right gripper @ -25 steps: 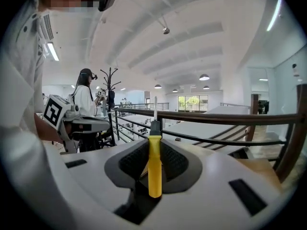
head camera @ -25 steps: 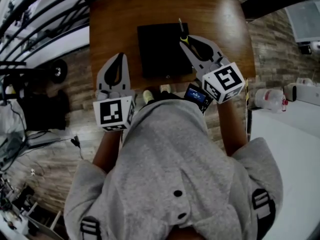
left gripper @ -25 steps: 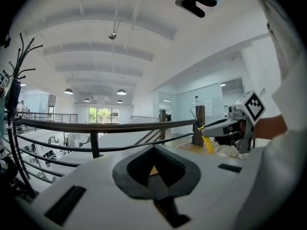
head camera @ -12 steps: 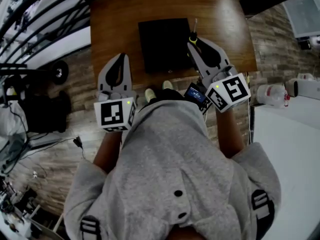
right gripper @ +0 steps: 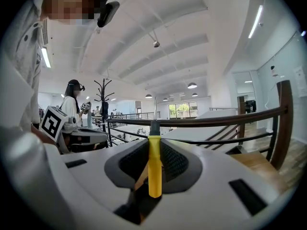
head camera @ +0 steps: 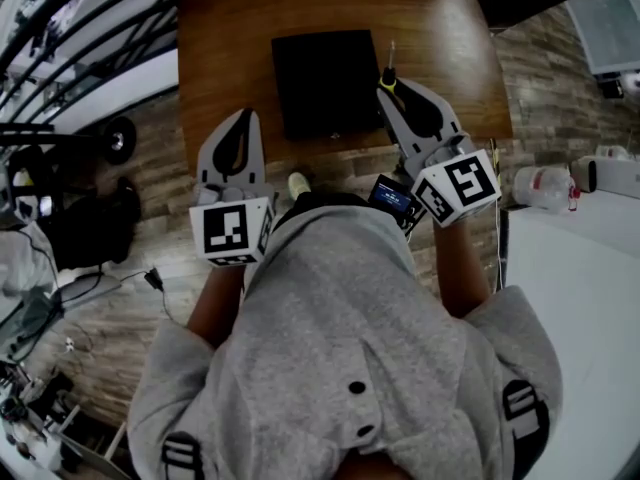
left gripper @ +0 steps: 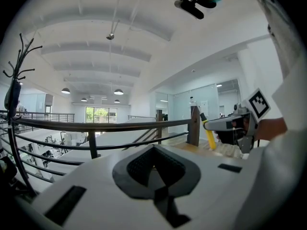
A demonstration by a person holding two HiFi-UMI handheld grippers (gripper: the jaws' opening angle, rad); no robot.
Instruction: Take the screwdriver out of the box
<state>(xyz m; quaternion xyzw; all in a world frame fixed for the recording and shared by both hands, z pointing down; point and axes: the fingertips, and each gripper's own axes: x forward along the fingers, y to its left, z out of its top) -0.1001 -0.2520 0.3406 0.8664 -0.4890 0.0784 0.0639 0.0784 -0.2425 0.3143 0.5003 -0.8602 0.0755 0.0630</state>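
A screwdriver [head camera: 388, 73] with a yellow handle [right gripper: 154, 166] stands upright between the fingers of my right gripper [head camera: 392, 86], which is shut on it. The gripper holds it just past the right edge of the black box [head camera: 325, 83]. The box lies with its lid down on the wooden table [head camera: 440, 38]. My left gripper [head camera: 243, 114] hovers over the table's front left edge, apart from the box, its tips together with nothing between them [left gripper: 154, 147]. The left gripper view shows the screwdriver [left gripper: 209, 135] in the right gripper [left gripper: 230, 123].
A dark railing [head camera: 90, 38] runs along the table's left side above a lower floor. A white bench [head camera: 570, 298] with a plastic bottle [head camera: 540, 193] stands to the right. A small lit device [head camera: 393, 198] hangs at the person's chest.
My right gripper has carried the screwdriver from over the box's right edge to just beside the box. The left gripper has drawn back a little from the box.
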